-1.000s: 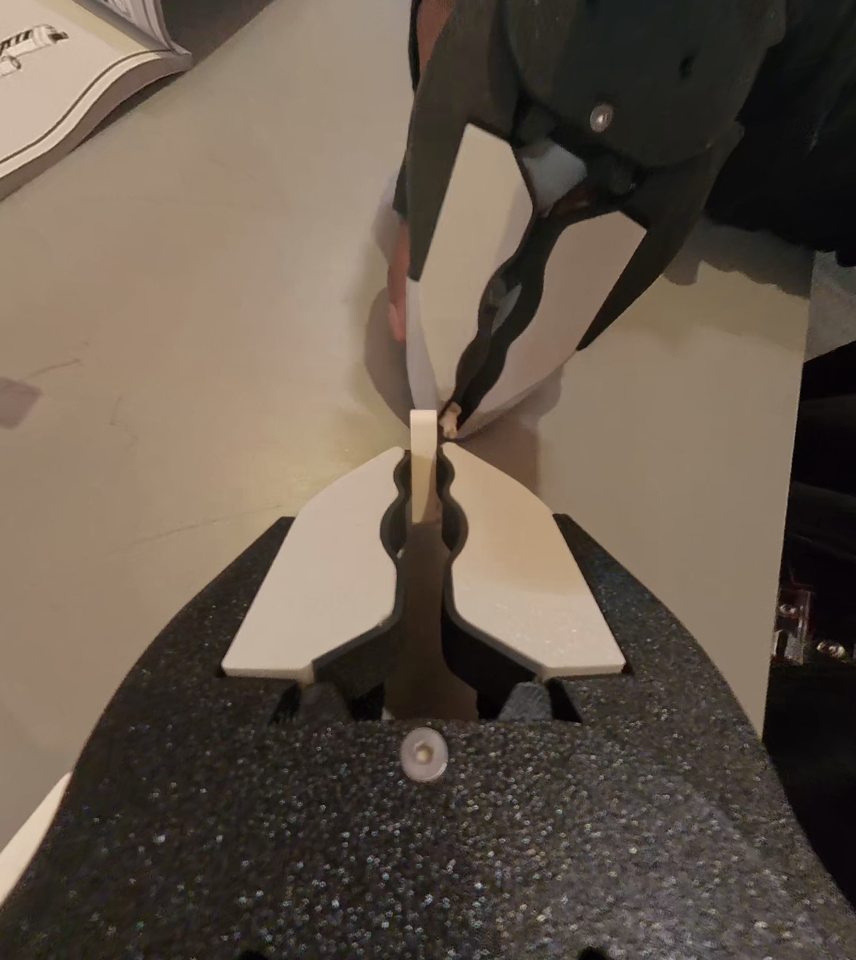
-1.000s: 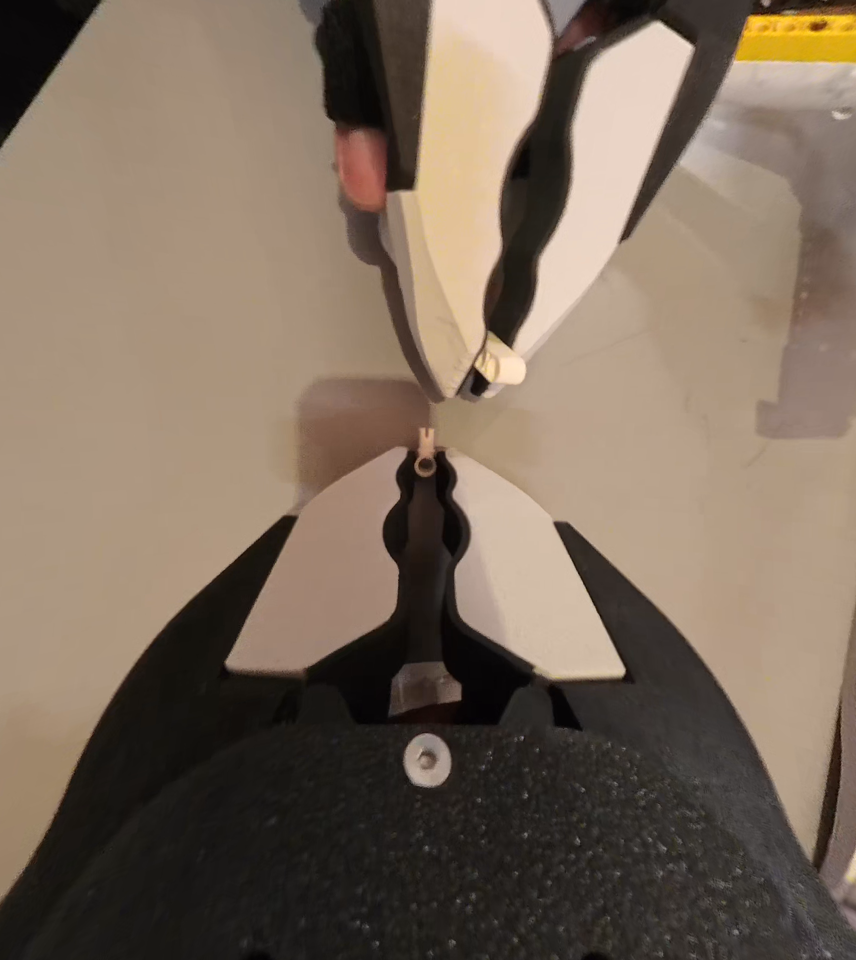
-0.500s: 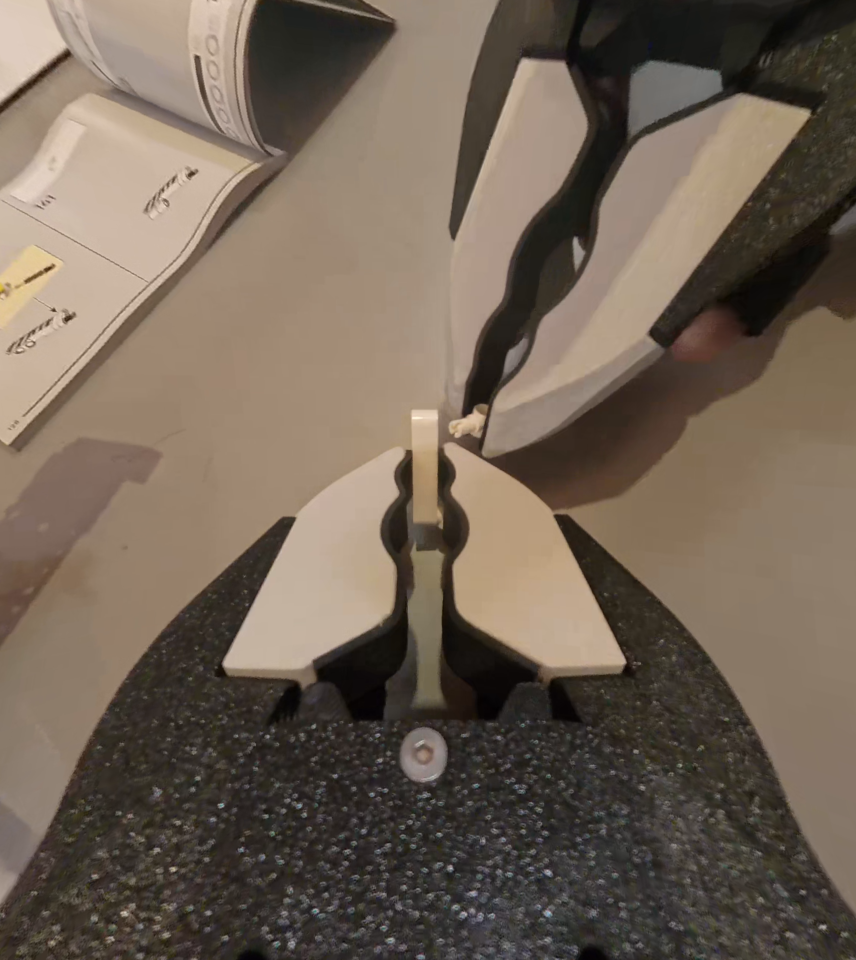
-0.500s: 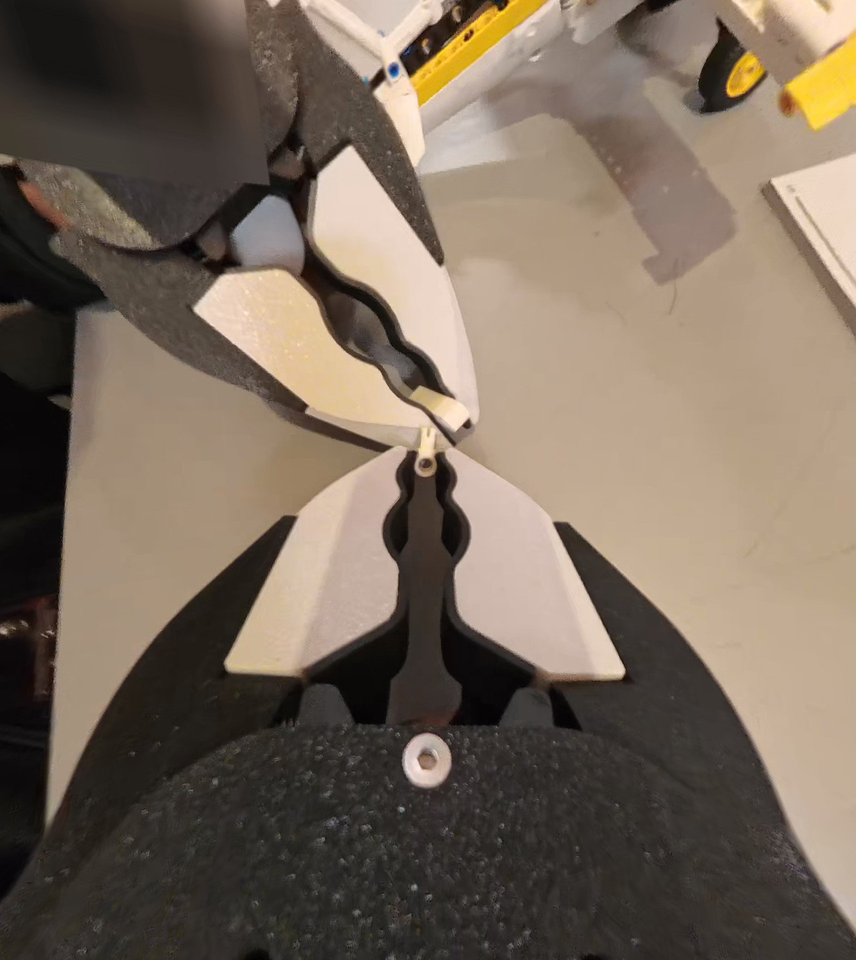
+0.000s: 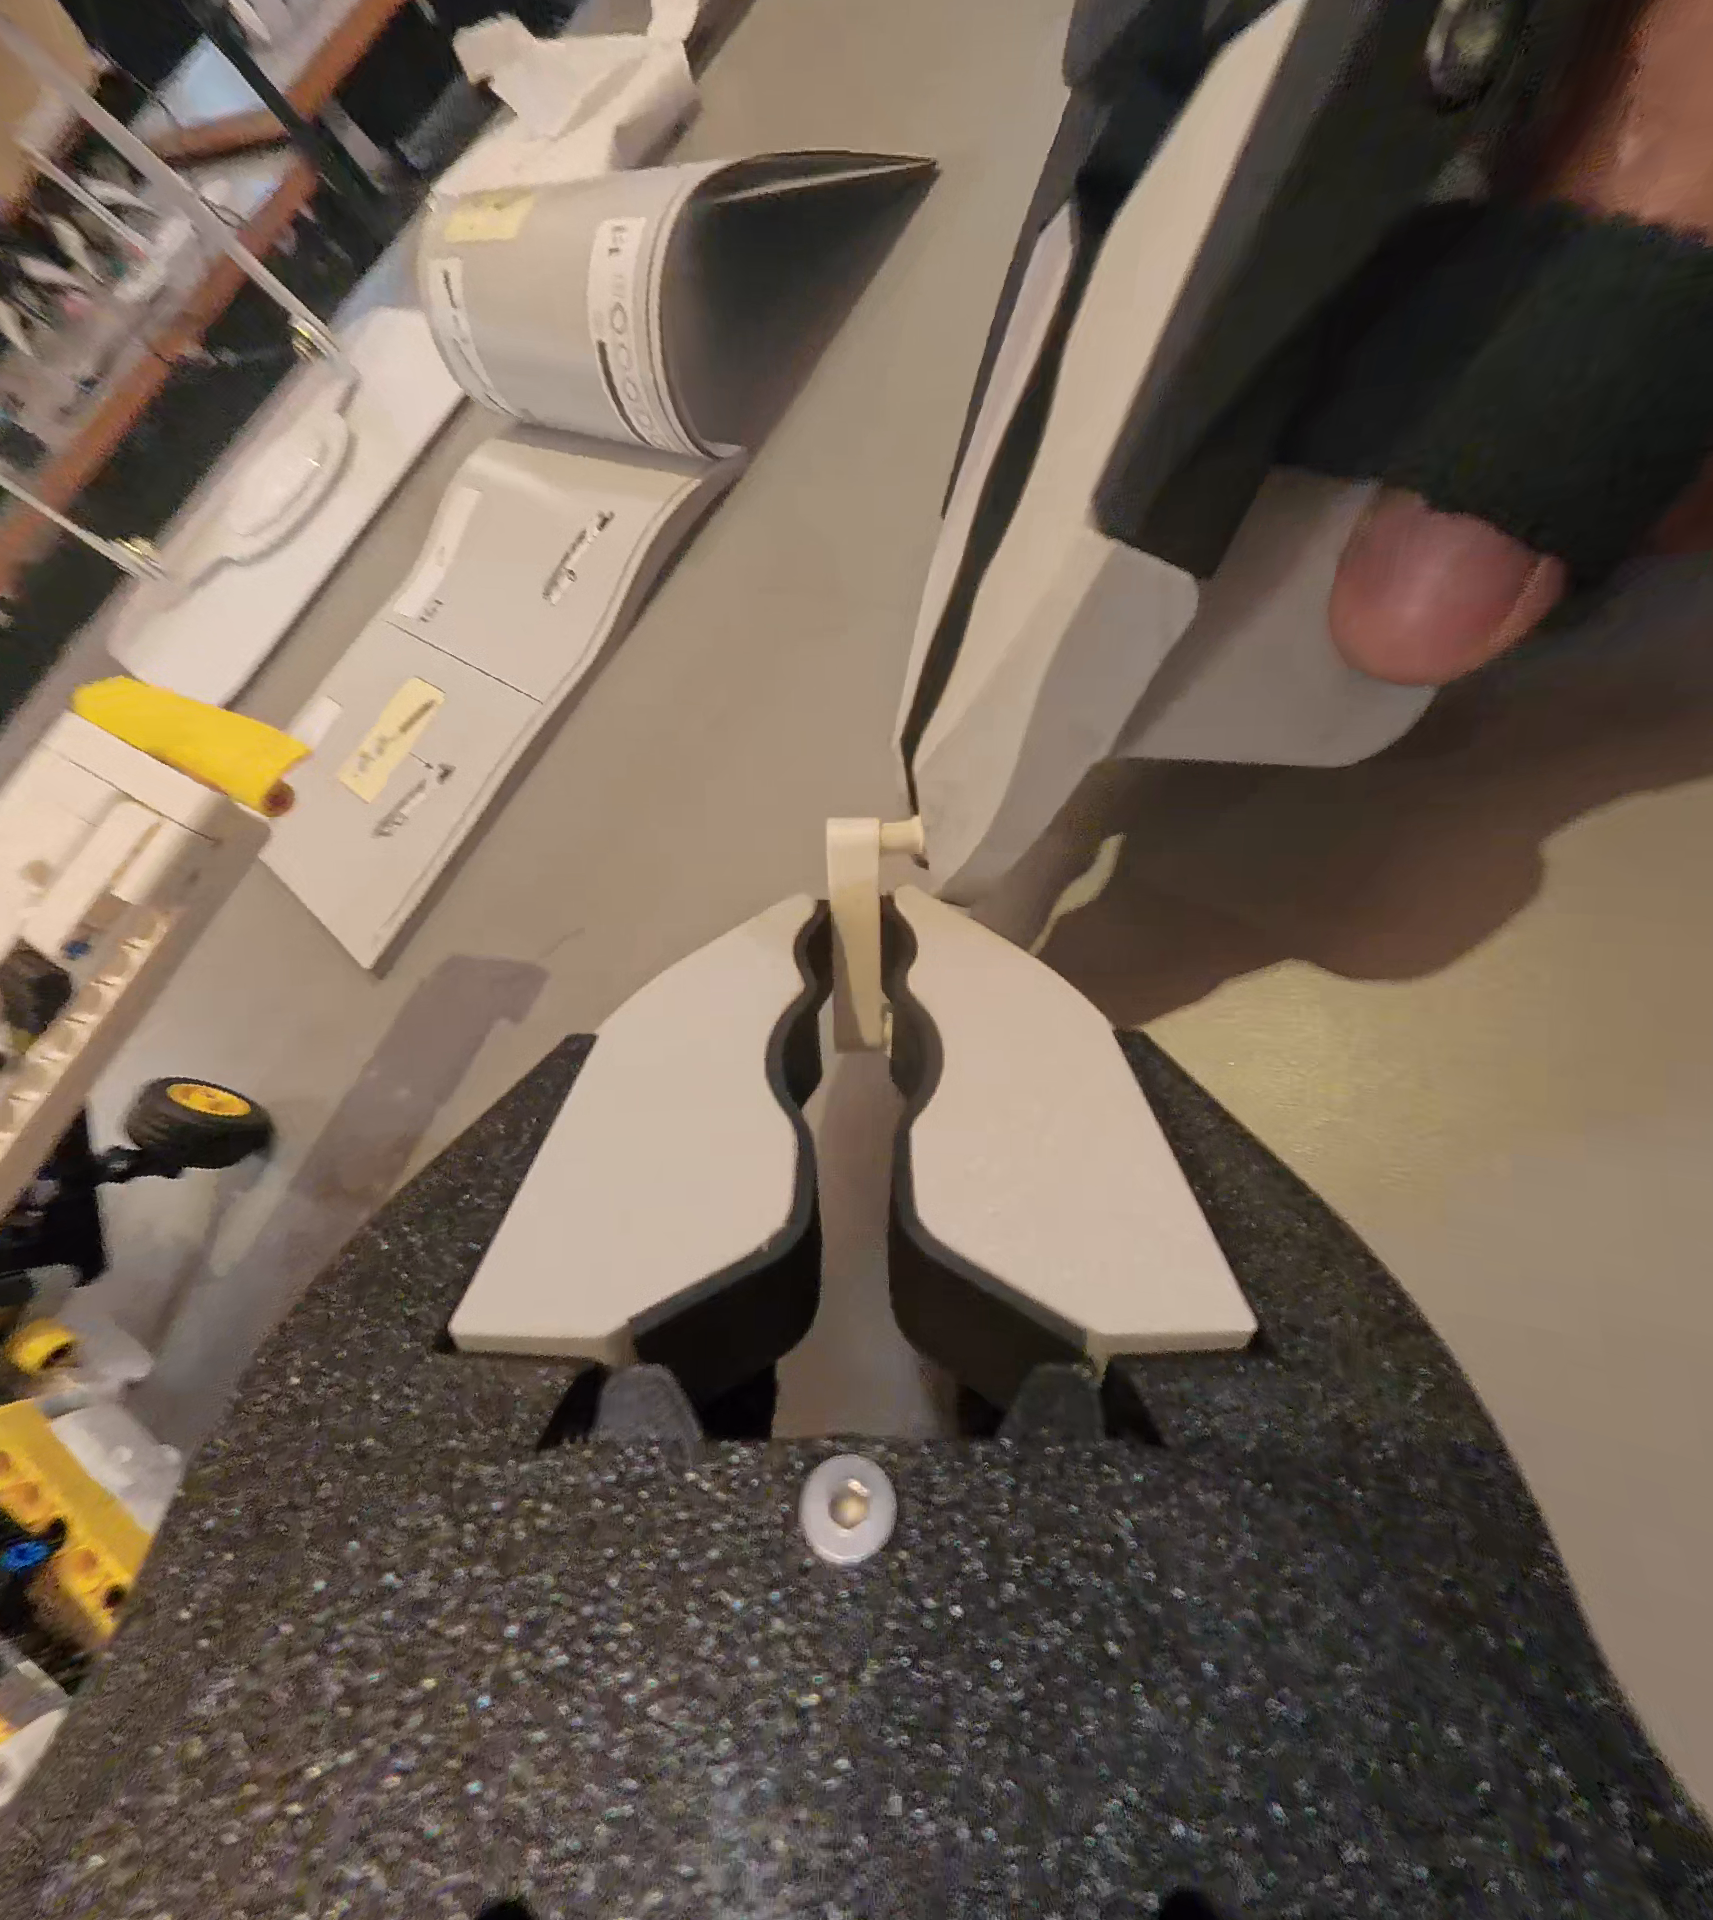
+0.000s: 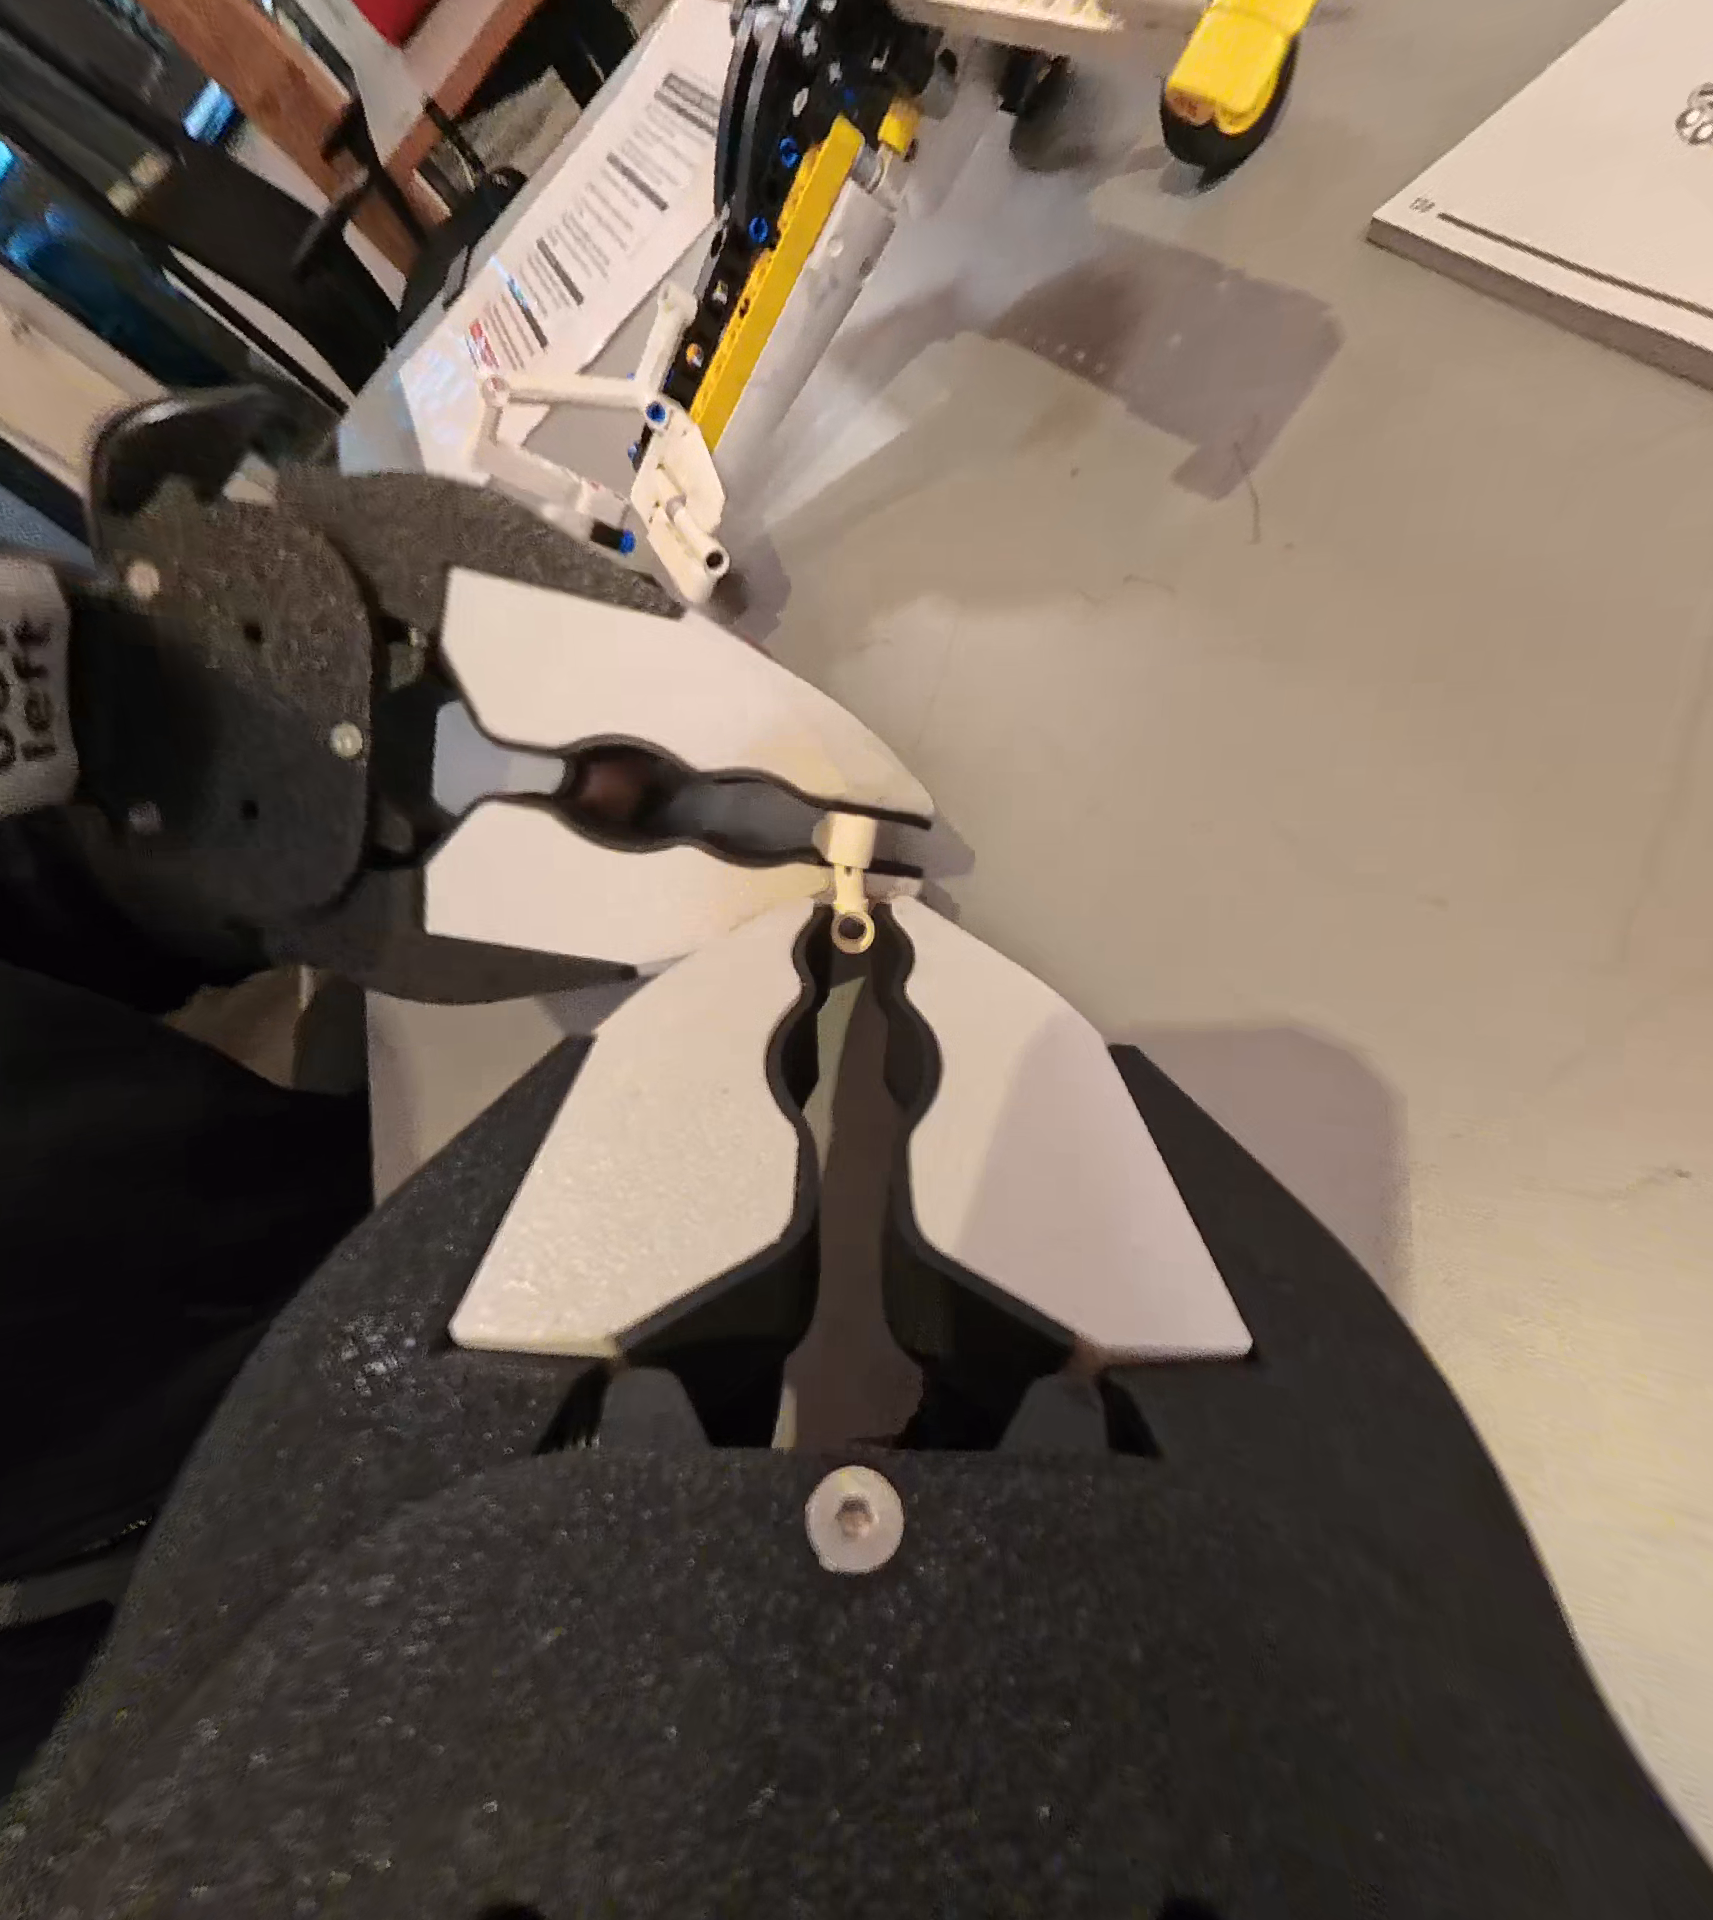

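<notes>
My left gripper (image 5: 857, 914) is shut on a flat cream beam (image 5: 854, 935) that stands up out of its fingertips. My right gripper (image 6: 852, 920) is shut on a small cream pin (image 6: 852, 925) with a ring end. In the left wrist view the right gripper (image 5: 919, 821) reaches in from the upper right, and the pin (image 5: 902, 832) meets the side of the beam's top end. In the right wrist view the left gripper (image 6: 919, 842) comes in from the left with the beam (image 6: 847, 834) just beyond my fingertips. Both are held above the grey table (image 5: 686, 727).
An open instruction booklet (image 5: 519, 582) with a curled page lies at the left, next to white parts trays and a yellow piece (image 5: 187, 738). A partly built brick vehicle with yellow beams (image 6: 790, 260) and a yellow-hubbed wheel (image 5: 197, 1117) stands on the table. A gloved finger (image 5: 1434, 592) grips the right gripper. The grippers are tip to tip, or close to it.
Both grippers have swung round over the table with their parts still held. The pin's tip, a little short of the beam before, now meets the beam's top end.
</notes>
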Tool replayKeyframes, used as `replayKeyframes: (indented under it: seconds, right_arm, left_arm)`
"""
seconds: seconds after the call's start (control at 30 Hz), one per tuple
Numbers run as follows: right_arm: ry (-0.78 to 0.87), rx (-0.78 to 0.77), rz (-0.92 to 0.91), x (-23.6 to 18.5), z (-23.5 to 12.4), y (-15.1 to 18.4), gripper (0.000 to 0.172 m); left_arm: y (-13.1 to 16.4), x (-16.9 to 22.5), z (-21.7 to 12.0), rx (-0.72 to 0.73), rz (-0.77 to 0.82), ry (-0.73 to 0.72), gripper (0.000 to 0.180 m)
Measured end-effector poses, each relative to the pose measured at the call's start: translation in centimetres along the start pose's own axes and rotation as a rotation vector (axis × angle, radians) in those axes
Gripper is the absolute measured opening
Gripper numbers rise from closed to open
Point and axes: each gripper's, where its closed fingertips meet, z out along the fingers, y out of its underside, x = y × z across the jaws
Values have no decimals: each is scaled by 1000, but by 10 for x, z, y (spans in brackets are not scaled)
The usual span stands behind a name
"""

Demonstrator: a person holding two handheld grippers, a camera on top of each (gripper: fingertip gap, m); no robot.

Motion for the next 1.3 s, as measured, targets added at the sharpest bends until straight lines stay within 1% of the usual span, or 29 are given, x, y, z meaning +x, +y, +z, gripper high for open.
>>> replayKeyframes:
  seconds: [0.03, 0.13, 0.2, 0.33, 0.43, 0.5, 0.63, 0.7, 0.87, 0.93, 1.0, 1.1, 1.3]
  right_arm:
    - [-3, 14, 13, 0, -1, -1, 7]
    - [20, 62, 19, 0, -1, -5, 7]
    - [61, 91, -2, 2, -1, -7, 6]
    - [182, 131, -121, 6, -2, -11, 7]
    - [262, 149, -192, 7, -5, -13, 6]
    - [249, 165, -163, 6, -6, -14, 7]
    - [118, 199, 5, 4, -5, -13, 7]
    - [34, 210, 75, -2, -4, -13, 6]
    - [46, 213, 20, -2, -6, -14, 6]
    - [49, 203, -27, -3, -7, -14, 6]
    - [82, 186, -124, -4, -10, -14, 6]
    - [84, 154, -230, -9, -13, -15, 7]
    - [127, 98, -369, -8, -15, -10, 7]
  left_arm:
    - [-1, -2, 0, 6, 24, -26, 8]
    - [-3, -6, 0, 15, 79, -88, 8]
    - [-3, -7, 1, 16, 83, -116, 8]
    - [-5, -11, 1, 29, 74, -157, 8]
    - [-8, -14, 1, 36, 123, -215, 8]
    - [-10, -15, 0, 42, 170, -257, 8]
    - [-10, -17, 1, 48, 218, -290, 8]
    - [-10, -15, 2, 56, 212, -281, 8]
    - [-13, -14, 2, 80, 200, -259, 9]
    - [-15, -13, 2, 107, 171, -218, 9]
    - [-18, -11, 0, 142, 141, -175, 9]
    - [-23, -8, -3, 192, 110, -107, 9]
    - [-24, -4, -4, 195, 121, -79, 9]
